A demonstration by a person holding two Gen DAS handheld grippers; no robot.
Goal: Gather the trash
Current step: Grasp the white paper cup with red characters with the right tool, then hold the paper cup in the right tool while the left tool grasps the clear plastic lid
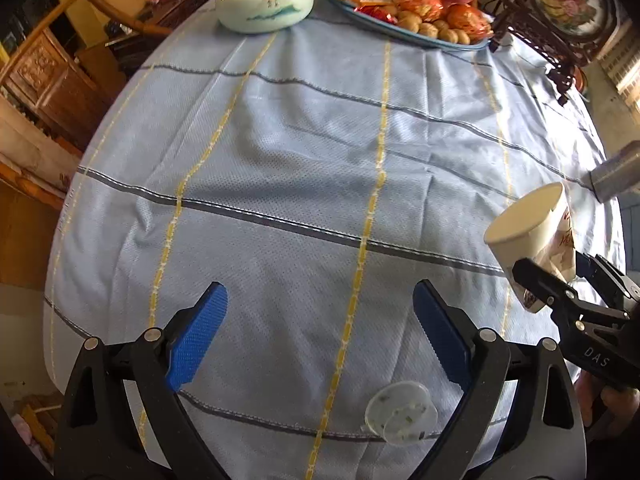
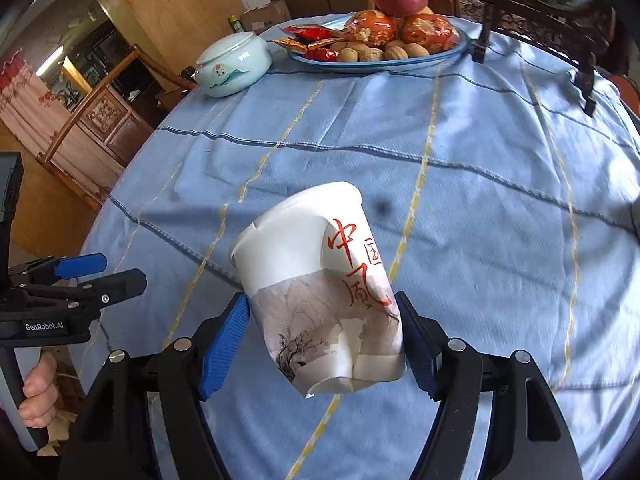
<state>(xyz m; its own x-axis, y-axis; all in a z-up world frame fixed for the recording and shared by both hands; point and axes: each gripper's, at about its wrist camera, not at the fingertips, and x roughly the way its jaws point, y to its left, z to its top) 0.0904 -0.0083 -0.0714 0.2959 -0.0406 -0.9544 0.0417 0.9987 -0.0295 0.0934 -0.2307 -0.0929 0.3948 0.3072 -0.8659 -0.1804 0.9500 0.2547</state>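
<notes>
My right gripper is shut on a crumpled white paper cup with red characters and an ink landscape, held tilted above the table. The cup also shows in the left wrist view, at the right edge in the right gripper. My left gripper is open and empty above the blue tablecloth. A small clear plastic lid lies on the cloth between and just below its fingers. The left gripper also shows in the right wrist view at the far left.
A pale green ceramic lidded jar and a blue plate with walnuts, wrapped snacks and an apple stand at the table's far side. A dark carved wooden stand with a painted plate is at far right. Wooden furniture lies beyond the left edge.
</notes>
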